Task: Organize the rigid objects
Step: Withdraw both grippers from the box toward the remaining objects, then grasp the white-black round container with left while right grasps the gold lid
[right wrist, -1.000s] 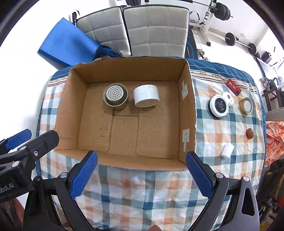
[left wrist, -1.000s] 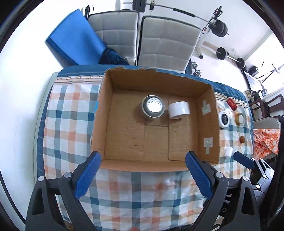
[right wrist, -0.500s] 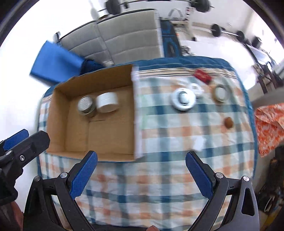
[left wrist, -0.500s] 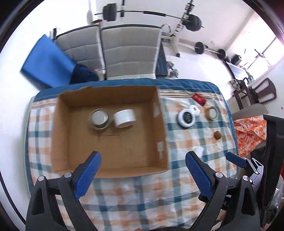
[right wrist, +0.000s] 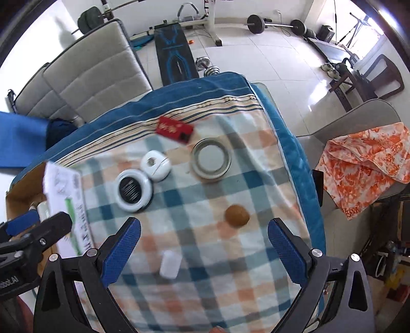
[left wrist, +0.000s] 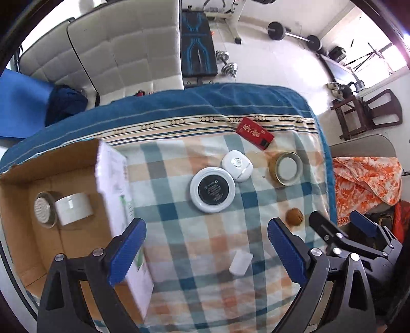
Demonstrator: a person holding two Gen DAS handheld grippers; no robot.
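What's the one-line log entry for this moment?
left hand-held gripper: open, empty | right hand-held gripper: open, empty | box: two items | cloth: six items loose

Checked tablecloth, grey padded chairs, barbell, dumbbell, orange floral cloth.

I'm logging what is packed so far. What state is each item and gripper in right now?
cardboard box: open, on the cloth.
metal canister: in the box.
white jar: in the box, touching the canister.
black-and-white disc: out on the cloth.
white puck: out, touching the disc.
gold lid: out.
brown ball: out.
white bottle: out, lying down.
red packet: out.
left gripper: open, empty.
right gripper: open, empty.
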